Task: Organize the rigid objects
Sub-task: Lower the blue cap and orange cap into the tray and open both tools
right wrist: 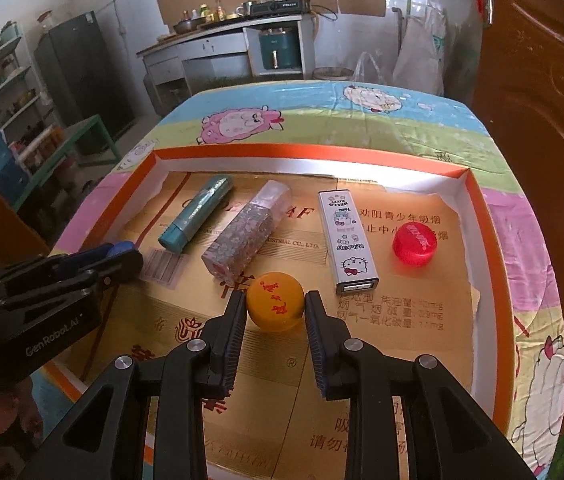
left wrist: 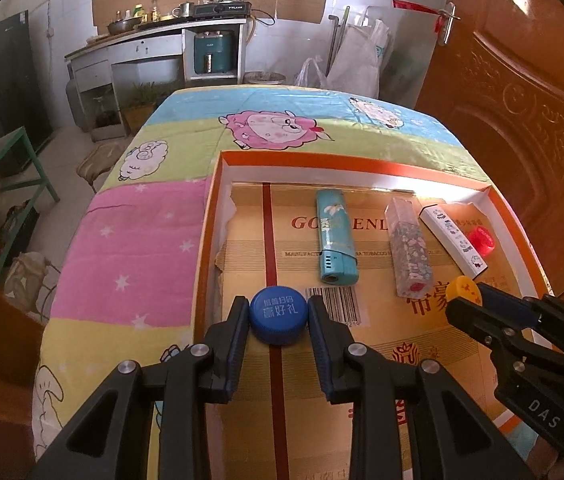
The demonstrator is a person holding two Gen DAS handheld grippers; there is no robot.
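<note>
Ahead of the left gripper [left wrist: 278, 312], the cardboard floor runs bare to the tray's far wall [left wrist: 345, 176], the teal lighter [left wrist: 335, 240] lying just right of that lane. Ahead of the right gripper [right wrist: 276, 304], the glitter case [right wrist: 242, 232] and white box [right wrist: 347, 240] leave a narrow strip between them. Further right, the red cap [right wrist: 413, 244] sits in open floor near the tray's right wall [right wrist: 493, 280]. The grippers stand well apart, with clear cardboard between.

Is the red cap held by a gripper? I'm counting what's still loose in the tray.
No, the red cap lies free on the tray floor right of the white lighter, while the right gripper clamps the orange cap.
</note>
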